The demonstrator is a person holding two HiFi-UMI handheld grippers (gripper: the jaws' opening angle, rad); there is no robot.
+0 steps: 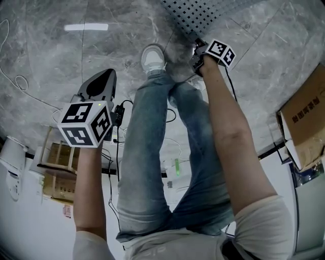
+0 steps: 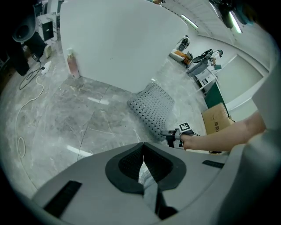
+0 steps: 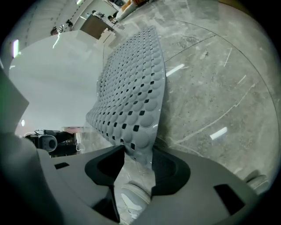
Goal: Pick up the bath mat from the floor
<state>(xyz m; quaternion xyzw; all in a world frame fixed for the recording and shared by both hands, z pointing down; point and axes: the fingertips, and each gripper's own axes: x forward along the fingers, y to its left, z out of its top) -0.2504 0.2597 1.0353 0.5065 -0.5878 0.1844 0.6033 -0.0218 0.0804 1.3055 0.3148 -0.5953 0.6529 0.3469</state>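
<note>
Starting with the head view, a grey perforated rubber bath mat [image 1: 203,15] is seen spread on the grey marbled stone floor [image 1: 61,56]. The right gripper [image 1: 197,56] is held at the mat's near corner. The left gripper [image 1: 100,81] is kept well apart from the mat, on the far side of the person's blue-jeaned legs [image 1: 152,152]. A white shoe [image 1: 152,58] is planted near that same corner. If the shoe were set on the mat's edge during a lift, the mat would probably be tugged out of the hold. In the left gripper view, the left gripper's jaws are seen pressed together with nothing between them. The mat [image 2: 151,107] is shown ahead, its far part on the floor and its near end curled up toward the right gripper [image 2: 172,135]. Since no second hold is offered, the whole sheet would have to be carried from one corner, and a sagging, swinging mat is to be expected. In the right gripper view, the right gripper's jaws are seen pinching the mat's corner, and only a small bite of the edge is taken. The sheet [image 3: 131,88] is seen bowing up and away from them. A slip is judged the chief risk, because the material looks soft and smooth and the hold is shallow. Drag may be added where the far end lies against the polished floor, so a quick pull could peel the corner free. The holes near the pinched edge could also let the material stretch or tear under load.
</note>
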